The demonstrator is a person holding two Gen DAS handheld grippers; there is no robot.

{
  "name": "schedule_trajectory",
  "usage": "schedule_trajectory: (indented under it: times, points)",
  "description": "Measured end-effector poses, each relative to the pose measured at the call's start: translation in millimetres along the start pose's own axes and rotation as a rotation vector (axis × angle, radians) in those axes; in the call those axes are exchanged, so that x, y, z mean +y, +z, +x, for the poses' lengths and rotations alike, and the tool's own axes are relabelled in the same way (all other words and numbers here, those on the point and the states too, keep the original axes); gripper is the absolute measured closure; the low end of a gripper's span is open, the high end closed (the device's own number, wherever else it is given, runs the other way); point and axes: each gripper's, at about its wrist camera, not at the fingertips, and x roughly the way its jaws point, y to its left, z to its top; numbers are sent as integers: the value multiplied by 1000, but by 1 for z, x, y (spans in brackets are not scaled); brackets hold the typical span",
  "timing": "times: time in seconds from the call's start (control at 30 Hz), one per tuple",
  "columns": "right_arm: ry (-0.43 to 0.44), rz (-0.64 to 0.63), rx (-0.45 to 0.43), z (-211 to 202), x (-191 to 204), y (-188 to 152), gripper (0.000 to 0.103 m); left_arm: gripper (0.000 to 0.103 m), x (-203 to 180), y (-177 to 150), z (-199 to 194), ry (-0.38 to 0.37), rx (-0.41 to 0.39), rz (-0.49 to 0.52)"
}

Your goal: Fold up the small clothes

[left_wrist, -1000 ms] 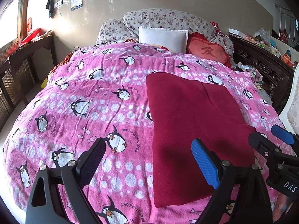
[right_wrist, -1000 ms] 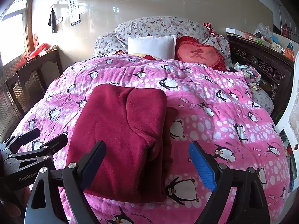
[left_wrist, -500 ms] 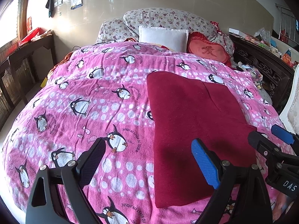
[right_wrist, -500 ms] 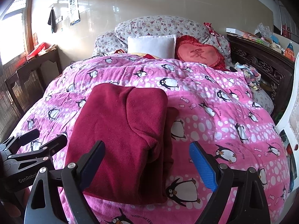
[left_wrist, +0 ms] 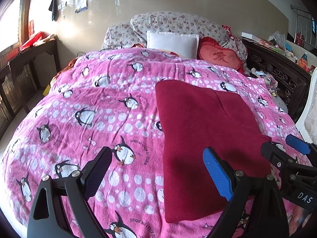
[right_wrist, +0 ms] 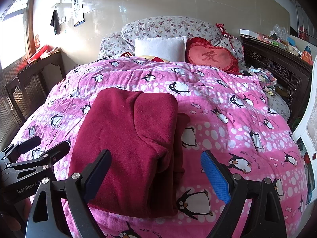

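Note:
A dark red fleece garment [left_wrist: 202,130] lies folded flat on the pink penguin blanket [left_wrist: 95,119]; it also shows in the right wrist view [right_wrist: 130,146], with a folded layer on top and a strip sticking out at its right side. My left gripper [left_wrist: 156,174] is open and empty above the blanket, just left of the garment's near edge. My right gripper [right_wrist: 155,175] is open and empty above the garment's near right corner. Each gripper shows at the edge of the other's view.
Floral pillows [right_wrist: 170,27], a white pillow [right_wrist: 160,46] and a red heart cushion [right_wrist: 212,56] lie at the bed's head. A dark carved cabinet [left_wrist: 277,73] with clutter stands right of the bed, a wooden bench [left_wrist: 21,63] left. A white chair [right_wrist: 309,123] is at the right.
Almost nothing moved. The right wrist view has shifted slightly nearer to the garment; both grippers stay open.

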Motion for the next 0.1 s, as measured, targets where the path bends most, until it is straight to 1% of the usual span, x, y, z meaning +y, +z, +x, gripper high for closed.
schedule_trajectory:
  times: [0.1]
  points:
    - [-3, 4, 4, 2, -2, -1, 9, 10, 0, 0, -2, 10, -16, 13]
